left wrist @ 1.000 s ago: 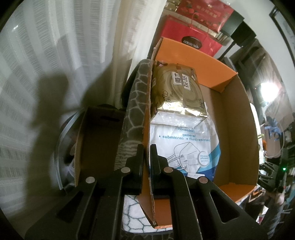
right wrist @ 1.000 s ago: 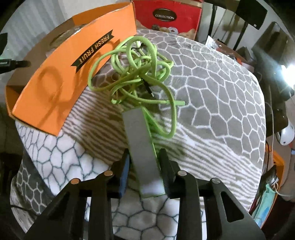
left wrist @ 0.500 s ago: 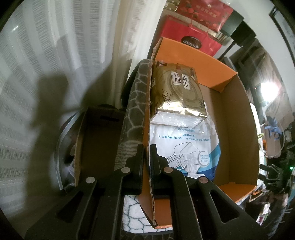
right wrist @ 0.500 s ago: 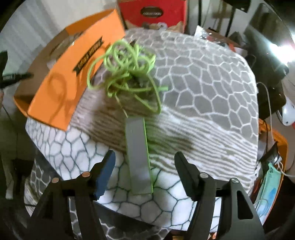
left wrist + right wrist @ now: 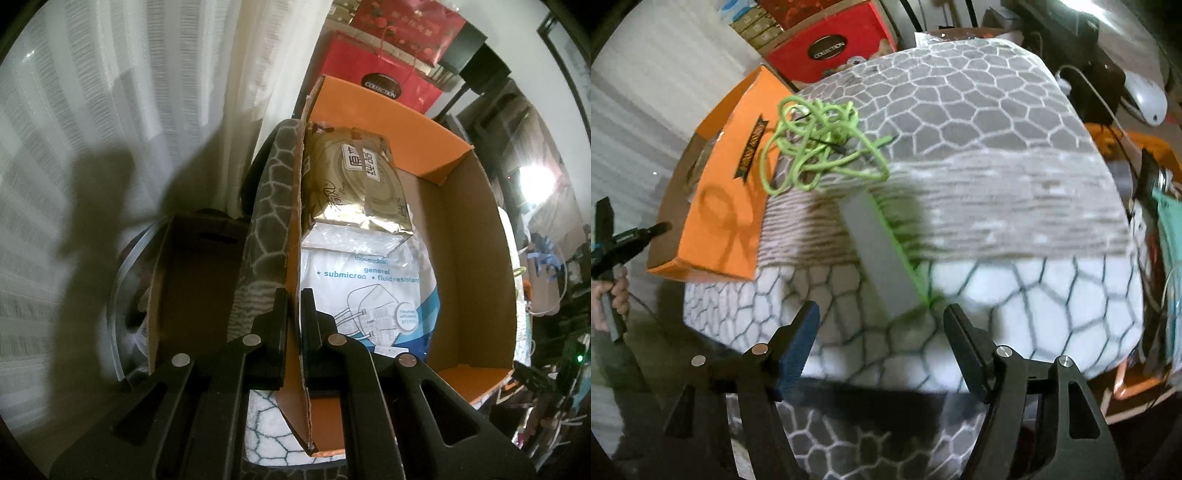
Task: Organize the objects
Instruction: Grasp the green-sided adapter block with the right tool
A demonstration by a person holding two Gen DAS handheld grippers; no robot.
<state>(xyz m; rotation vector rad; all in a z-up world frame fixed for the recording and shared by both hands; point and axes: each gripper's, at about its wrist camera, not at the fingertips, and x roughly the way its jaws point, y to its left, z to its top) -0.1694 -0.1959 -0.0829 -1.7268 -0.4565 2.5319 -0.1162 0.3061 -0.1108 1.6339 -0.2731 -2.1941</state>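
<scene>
The right gripper has just been opening, and nothing is between its jaws. Just past it, the flat grey bar lies on the grey-and-white patterned cover. Farther off sits the tangled green cord. The left gripper pinches the near left wall of the orange cardboard box.

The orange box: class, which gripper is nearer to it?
Left. The left gripper is clamped on the orange box wall; the right gripper hangs open beside the box, above the blanket.
</scene>
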